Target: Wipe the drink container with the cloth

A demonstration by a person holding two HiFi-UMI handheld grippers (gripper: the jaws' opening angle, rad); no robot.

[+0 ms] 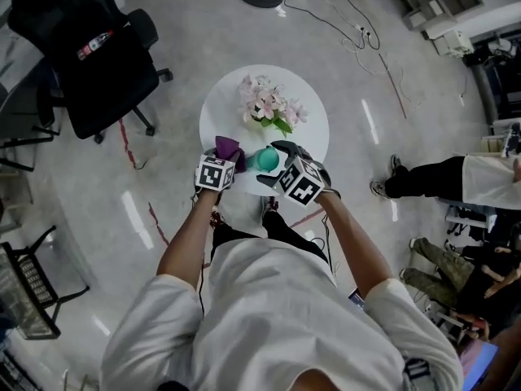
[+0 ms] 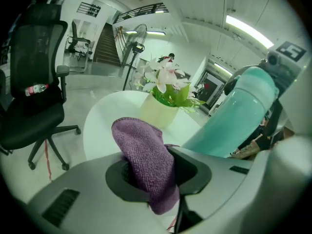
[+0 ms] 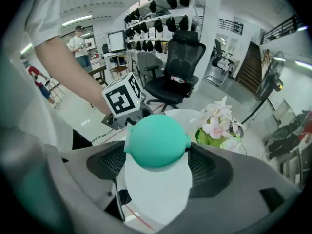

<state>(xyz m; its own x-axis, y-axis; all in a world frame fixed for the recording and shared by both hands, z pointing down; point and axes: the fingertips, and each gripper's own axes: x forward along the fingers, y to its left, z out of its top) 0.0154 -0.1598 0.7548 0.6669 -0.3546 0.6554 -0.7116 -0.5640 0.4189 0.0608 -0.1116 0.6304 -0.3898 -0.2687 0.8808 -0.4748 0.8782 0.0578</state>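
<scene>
Drink container, a teal bottle, is held tilted in the air on the person's side of the flower pot, over the near edge of the round white desk. The right tongs are clamped on it: in the right gripper view its rounded teal end fills the gap, with a dark pad against each side.

The purple cloth hangs bunched in the left tongs, which are closed on it, its upper fold standing above them. It is also on the near side of the flower pot and to the left of the bottle, just beside it. In the left gripper view a strip of desk shows between cloth and bottle, so they are not touching there.

A black office chair stands on the floor, well to the left of the flower pot.
</scene>
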